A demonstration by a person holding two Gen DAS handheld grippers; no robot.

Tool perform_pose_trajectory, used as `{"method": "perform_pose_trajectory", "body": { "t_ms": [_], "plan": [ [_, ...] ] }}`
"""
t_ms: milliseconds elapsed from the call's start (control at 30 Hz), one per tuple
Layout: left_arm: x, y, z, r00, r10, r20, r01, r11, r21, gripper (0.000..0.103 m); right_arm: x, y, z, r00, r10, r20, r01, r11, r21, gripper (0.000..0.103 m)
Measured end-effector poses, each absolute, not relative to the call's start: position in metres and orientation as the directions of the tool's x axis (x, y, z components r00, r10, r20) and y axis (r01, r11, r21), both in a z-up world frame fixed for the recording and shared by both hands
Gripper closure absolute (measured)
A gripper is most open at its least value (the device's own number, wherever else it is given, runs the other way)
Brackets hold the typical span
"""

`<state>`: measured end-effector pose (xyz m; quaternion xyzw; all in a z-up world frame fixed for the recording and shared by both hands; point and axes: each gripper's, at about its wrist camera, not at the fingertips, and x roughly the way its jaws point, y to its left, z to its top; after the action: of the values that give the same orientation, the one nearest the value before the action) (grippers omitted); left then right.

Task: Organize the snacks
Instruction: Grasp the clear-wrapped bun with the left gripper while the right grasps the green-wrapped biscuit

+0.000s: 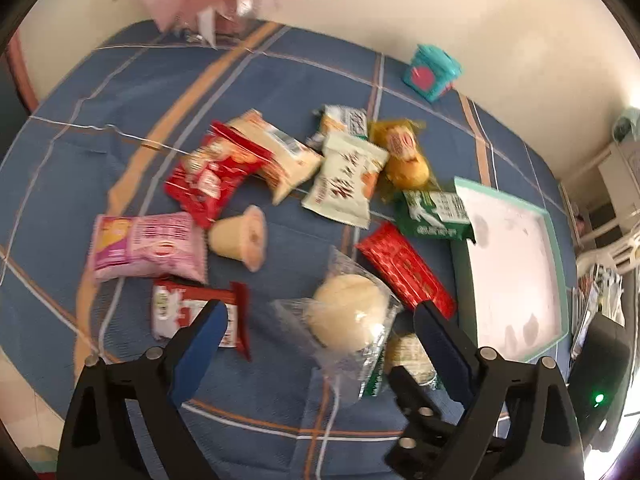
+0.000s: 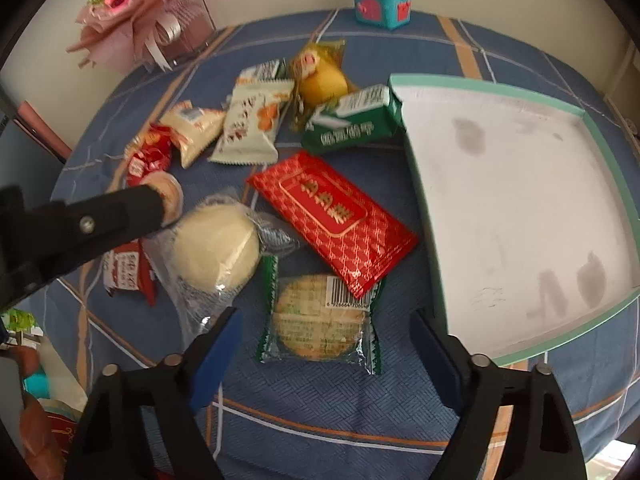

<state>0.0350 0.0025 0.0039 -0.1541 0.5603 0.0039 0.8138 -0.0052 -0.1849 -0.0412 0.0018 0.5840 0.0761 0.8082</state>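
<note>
Several wrapped snacks lie on a blue plaid tablecloth (image 1: 140, 92). My left gripper (image 1: 320, 316) is open, hovering above a pale round bun in clear wrap (image 1: 348, 308); the bun also shows in the right wrist view (image 2: 216, 244). My right gripper (image 2: 324, 320) is open over a round biscuit in a green-edged wrapper (image 2: 316, 320). A red patterned packet (image 2: 332, 216) lies just beyond it. A white tray with a mint rim (image 2: 516, 200) sits at the right, holding nothing; it also shows in the left wrist view (image 1: 516, 272).
Further back lie a green carton (image 2: 352, 124), a yellow cake (image 2: 320, 76), a white-green packet (image 2: 252, 124), red packets (image 1: 208, 176), a pink packet (image 1: 144, 244) and a jelly cup (image 1: 240, 236). A pink bouquet (image 2: 136, 20) and teal box (image 2: 382, 2) stand by the wall.
</note>
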Motion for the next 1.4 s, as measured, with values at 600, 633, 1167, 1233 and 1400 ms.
{"method": "perform_pose_trajectory", "body": {
  "t_ms": [600,633,1167,1233,1400],
  "plan": [
    [0.060,-0.031,-0.054,0.207,-0.102,-0.973,-0.120,0.984,-0.129,0.036,0.006,-0.179,-0.073,0.249,0.111,-0.962,-0.147,0.986,0.076,0.037],
    [0.061,-0.032,-0.056,0.210,-0.102,-0.972,-0.120,0.984,-0.129,0.036,0.006,-0.179,-0.073,0.249,0.110,-0.962,-0.148,0.986,0.074,0.037],
    [0.063,-0.029,-0.051,0.228,-0.107,-0.968,-0.127,0.982,-0.139,0.043,-0.001,-0.171,-0.078,0.254,0.110,-0.961,-0.162,0.984,0.070,0.047],
    [0.063,-0.027,-0.047,0.230,-0.115,-0.966,-0.132,0.980,-0.148,0.044,-0.002,-0.170,-0.078,0.251,0.118,-0.961,-0.162,0.984,0.078,0.047],
    [0.062,-0.021,-0.041,0.244,-0.135,-0.960,-0.144,0.974,-0.174,0.045,0.001,-0.169,-0.074,0.244,0.162,-0.956,-0.163,0.979,0.125,0.047]
  ]
}}
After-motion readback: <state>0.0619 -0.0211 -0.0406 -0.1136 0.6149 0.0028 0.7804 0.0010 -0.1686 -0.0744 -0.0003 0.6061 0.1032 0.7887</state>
